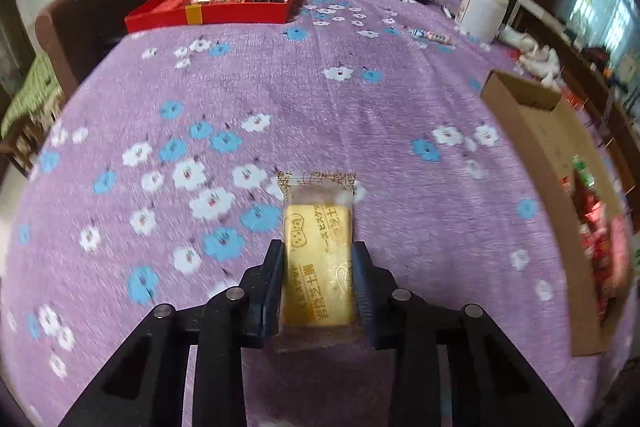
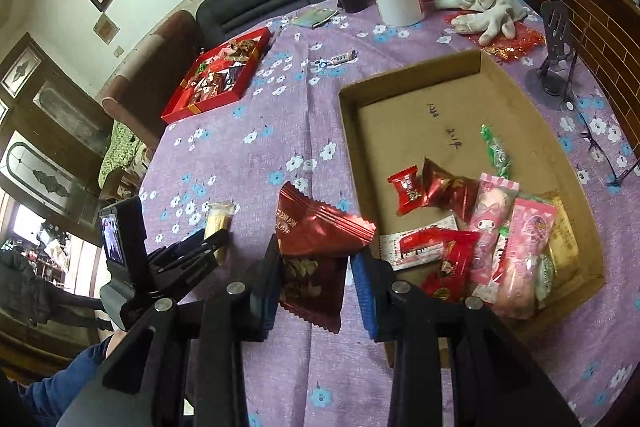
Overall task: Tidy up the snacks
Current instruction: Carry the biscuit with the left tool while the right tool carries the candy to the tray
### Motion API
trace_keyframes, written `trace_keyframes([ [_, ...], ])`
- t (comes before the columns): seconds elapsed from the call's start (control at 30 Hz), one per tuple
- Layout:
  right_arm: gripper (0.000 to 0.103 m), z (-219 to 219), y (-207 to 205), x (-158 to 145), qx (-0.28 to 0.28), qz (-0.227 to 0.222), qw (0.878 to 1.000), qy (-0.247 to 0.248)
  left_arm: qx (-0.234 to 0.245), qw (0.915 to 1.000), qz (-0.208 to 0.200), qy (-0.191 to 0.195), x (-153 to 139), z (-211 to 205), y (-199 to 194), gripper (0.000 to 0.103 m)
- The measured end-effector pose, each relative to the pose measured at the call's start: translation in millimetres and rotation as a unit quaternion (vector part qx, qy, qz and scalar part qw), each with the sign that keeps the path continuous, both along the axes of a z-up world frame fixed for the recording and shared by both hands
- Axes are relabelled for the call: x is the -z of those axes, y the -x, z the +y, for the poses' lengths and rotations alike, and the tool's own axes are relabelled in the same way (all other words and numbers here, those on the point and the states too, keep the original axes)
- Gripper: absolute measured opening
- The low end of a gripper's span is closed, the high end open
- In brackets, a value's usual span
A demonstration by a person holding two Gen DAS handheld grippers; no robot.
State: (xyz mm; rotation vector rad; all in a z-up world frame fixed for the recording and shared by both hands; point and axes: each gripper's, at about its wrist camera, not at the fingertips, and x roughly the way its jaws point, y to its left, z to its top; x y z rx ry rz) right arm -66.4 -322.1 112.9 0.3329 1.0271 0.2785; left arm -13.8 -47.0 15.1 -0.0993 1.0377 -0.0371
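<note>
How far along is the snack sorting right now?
Partly done. Several snacks already lie in the cardboard tray. In hand: the left gripper grips a yellow biscuit pack, the right gripper a dark red packet. Left: many snacks still fill the red box.

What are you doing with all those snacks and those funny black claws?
A person is sorting snacks on a purple flowered tablecloth with a gripper in each hand. The left gripper is shut on a yellow biscuit packet. The right gripper is shut on a dark red snack packet, just beside a cardboard tray that already holds a pile of sweets. A red box full of more snacks sits at the far side of the table.
</note>
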Motion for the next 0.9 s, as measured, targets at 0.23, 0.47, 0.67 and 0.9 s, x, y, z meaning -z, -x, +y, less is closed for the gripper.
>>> trace_keyframes([
  [0.23, 0.032, -0.4, -2.1, 9.8, -0.018, 0.014, 1.0, -0.014, 0.013, 0.9996, -0.023, 0.004, -24.9, -19.4, 22.7, 0.035],
  [0.47, 0.032, 20.5, -7.2, 11.8, -0.06, 0.018, 0.998, -0.027, 0.005, 0.9982, -0.059, -0.001, -59.6, -19.5, 47.1, 0.035],
  [0.67, 0.032, 34.5, -8.0, 12.0, -0.086, 0.019, 0.996, -0.033, -0.009, 0.9971, -0.075, -0.004, -73.6, -15.1, 61.1, 0.035],
  [0.9, 0.032, 42.2, -7.2, 8.1, -0.103, 0.016, 0.994, -0.035, -0.02, 0.9957, -0.09, -0.006, -84.3, -12.9, 69.5, 0.035],
])
